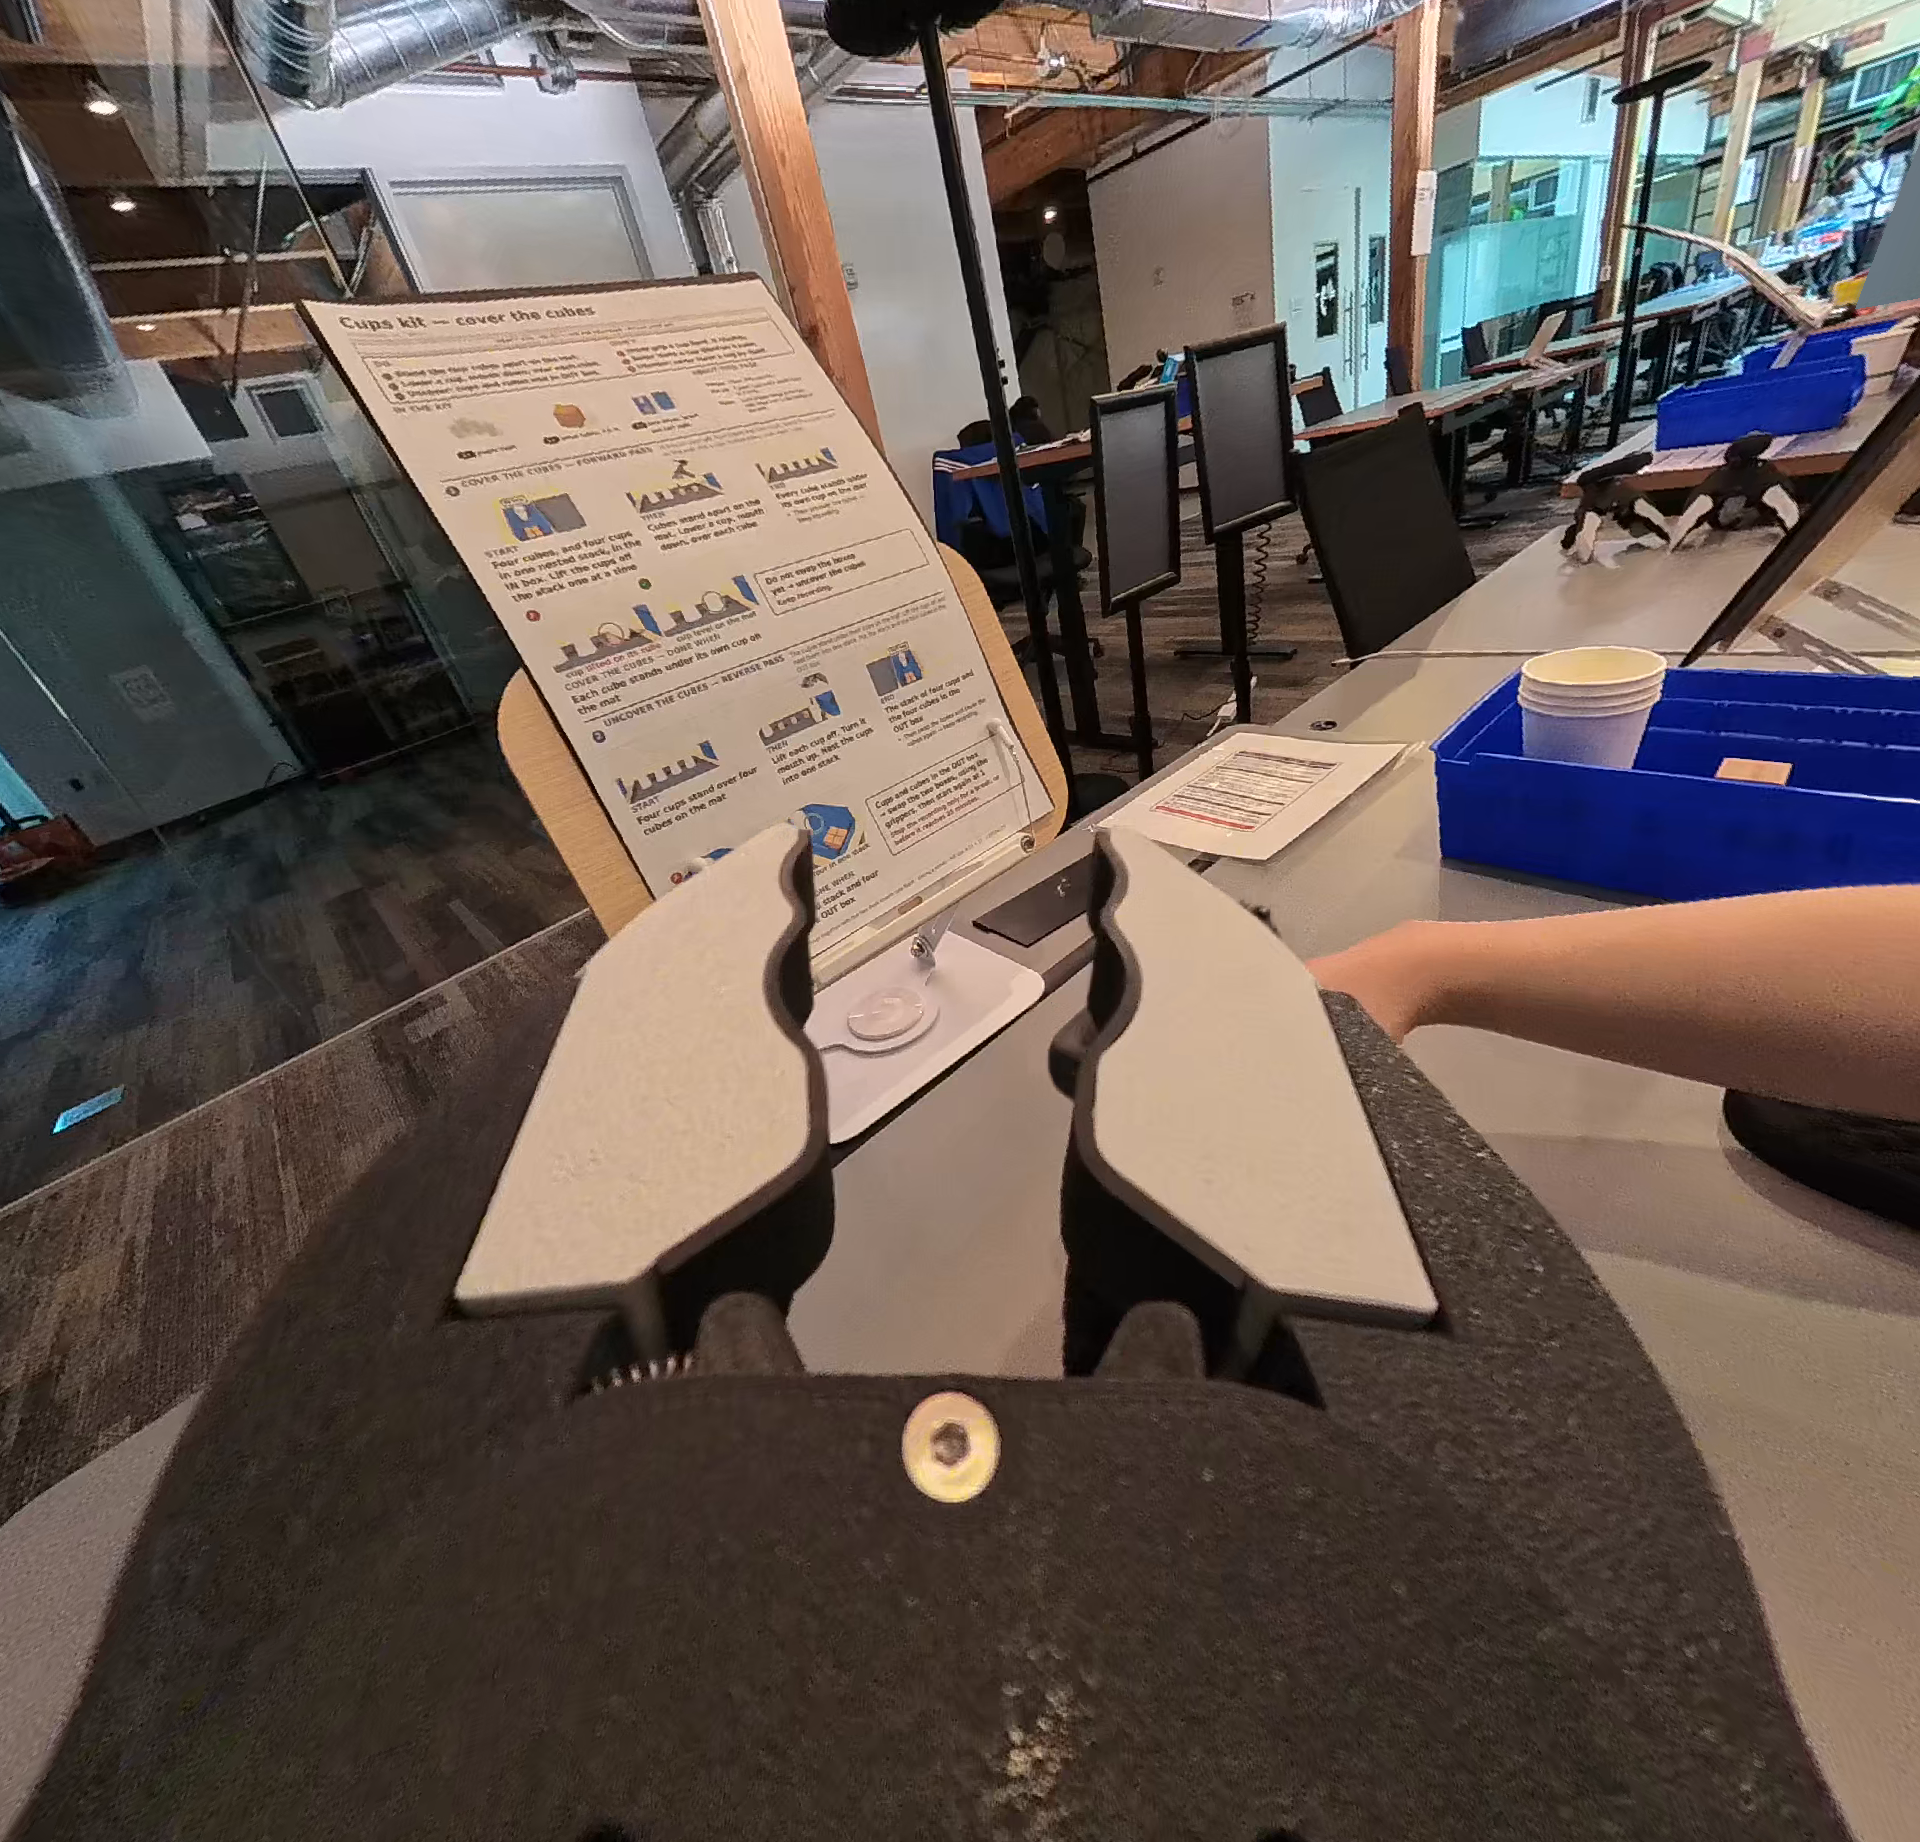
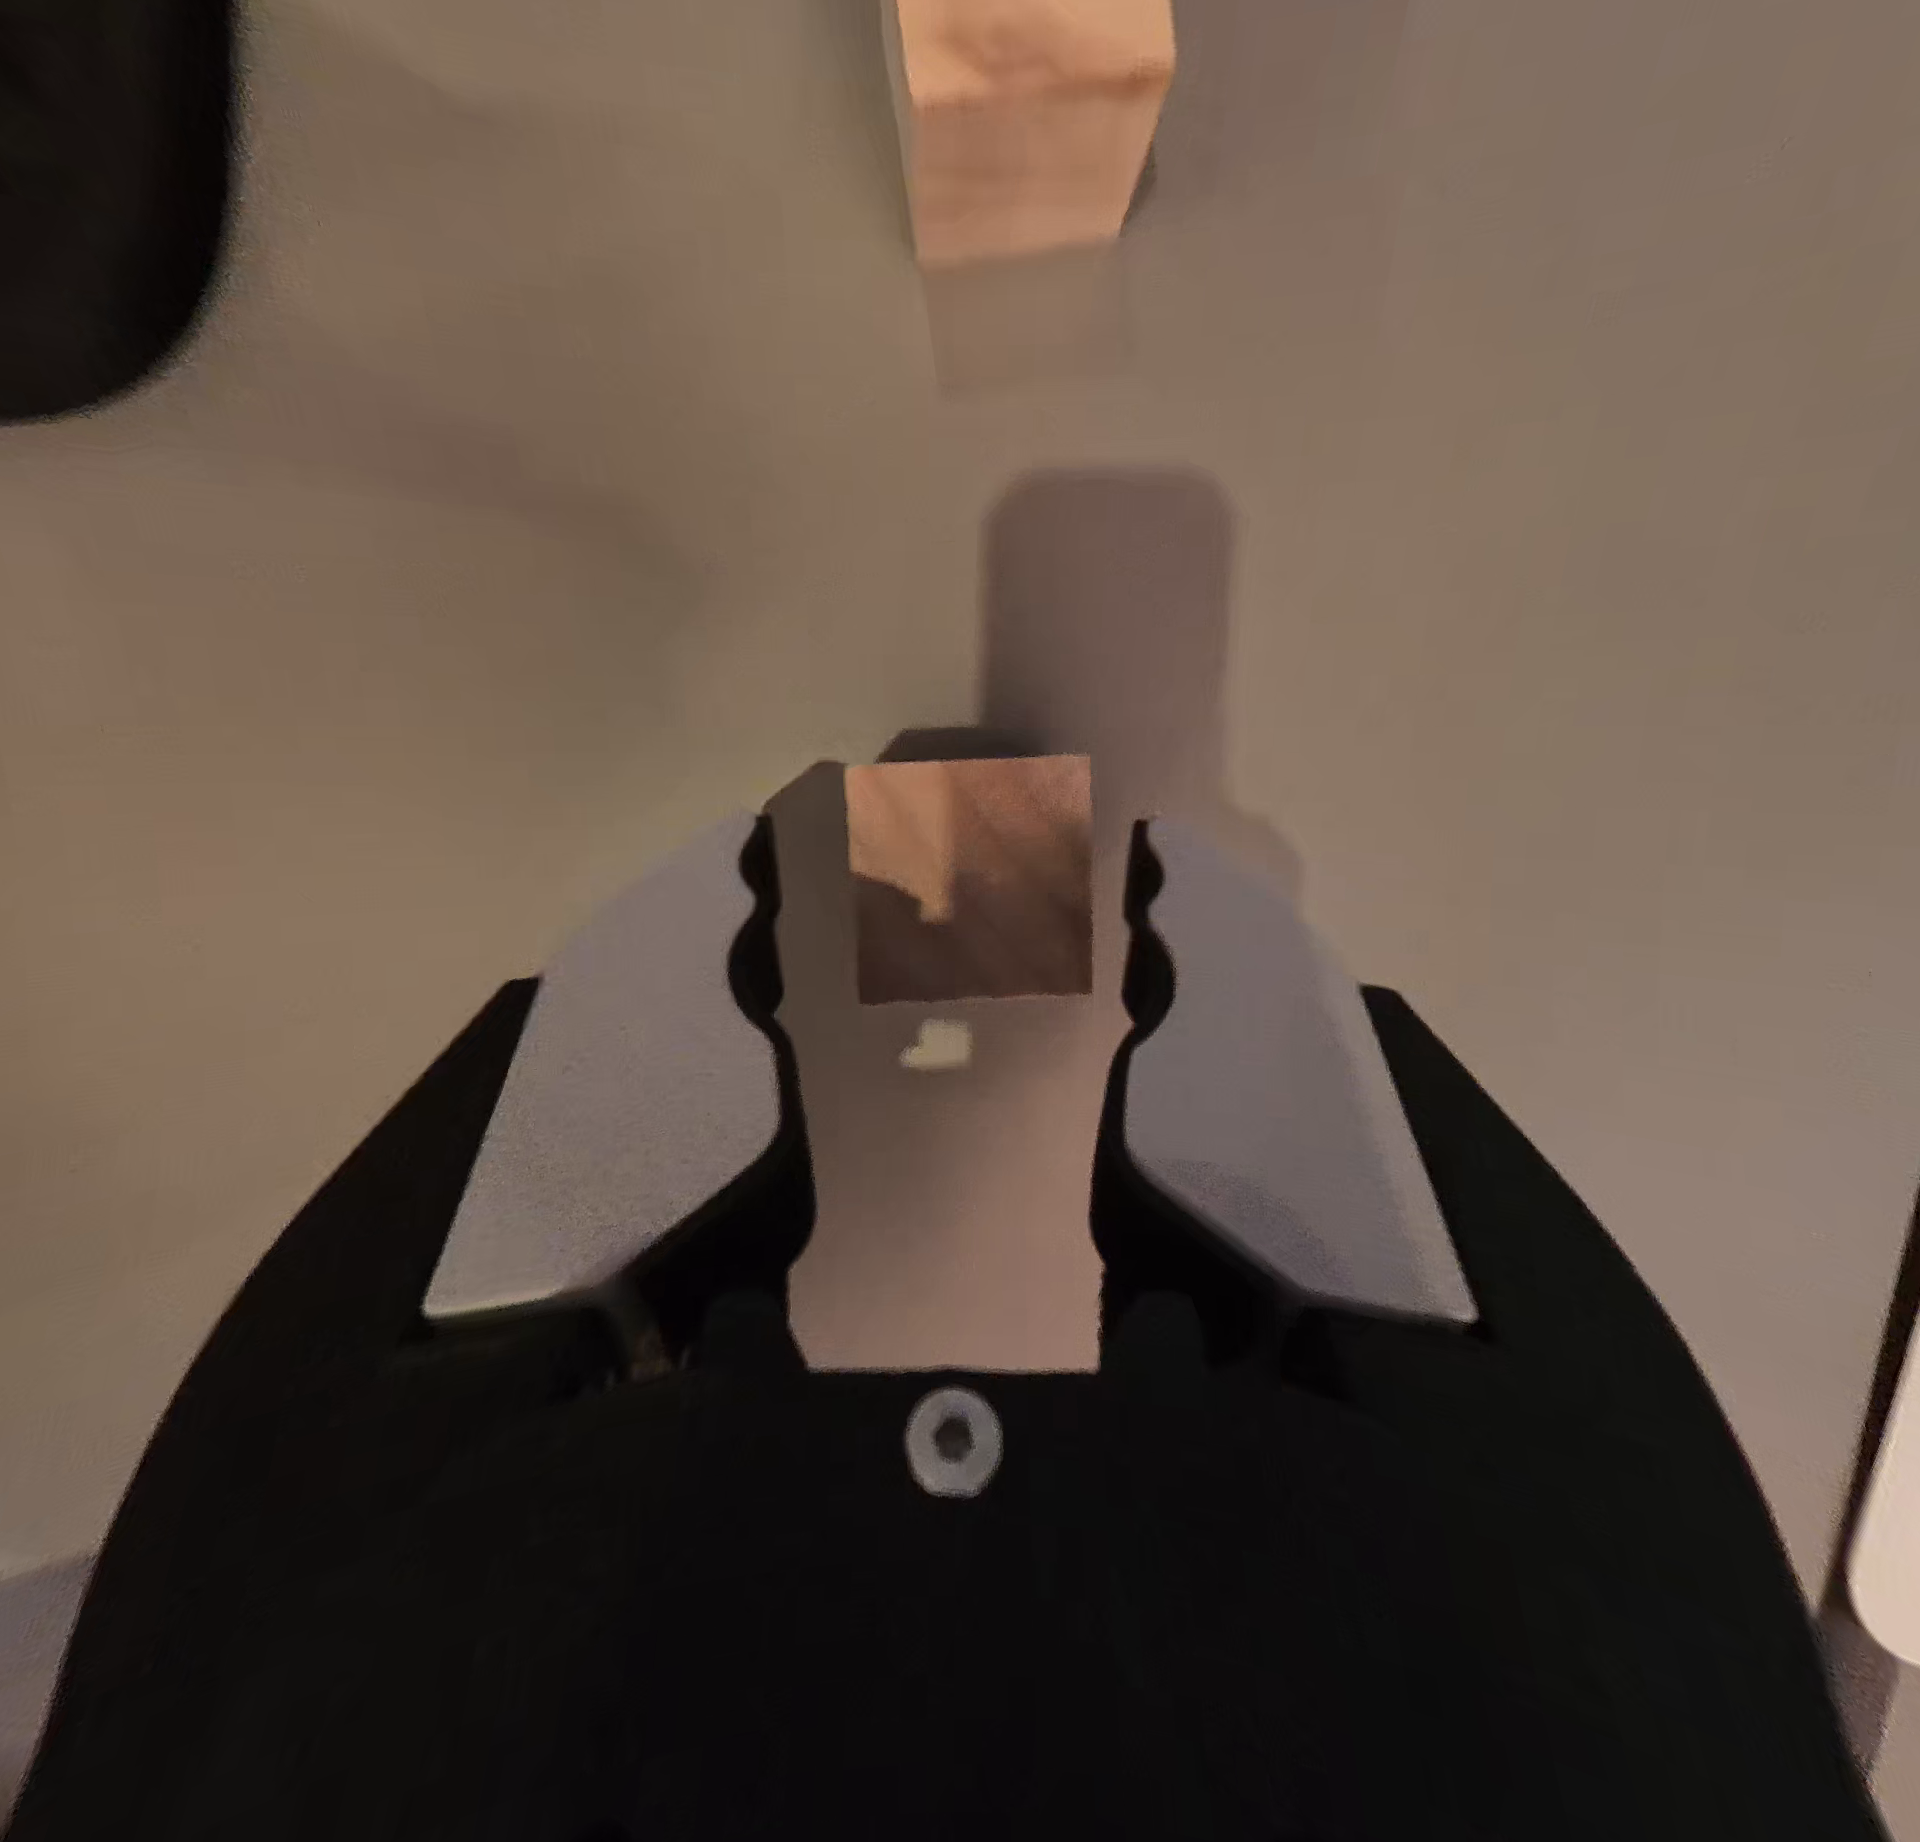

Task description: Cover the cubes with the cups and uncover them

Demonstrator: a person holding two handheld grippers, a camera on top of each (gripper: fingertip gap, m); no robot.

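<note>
In the right wrist view my right gripper [image 2: 951, 836] points down at the grey table [image 2: 416, 753]. It is open around a wooden cube [image 2: 971, 878] that sits between its fingertips with a narrow gap on each side. A second wooden cube [image 2: 1029, 99] stands on the table farther ahead. In the left wrist view my left gripper [image 1: 951, 842] is open and empty, held above the table edge. A stack of white paper cups [image 1: 1590, 701] and another wooden cube [image 1: 1754, 771] sit in a blue bin [image 1: 1662, 826] at the right.
A printed instruction sheet [image 1: 675, 566] stands on a wooden holder straight ahead of the left gripper. A person's forearm [image 1: 1610, 982] reaches across the table from the right. A paper sheet [image 1: 1247, 790] lies beside the bin. A dark object [image 2: 83, 182] lies at the upper left.
</note>
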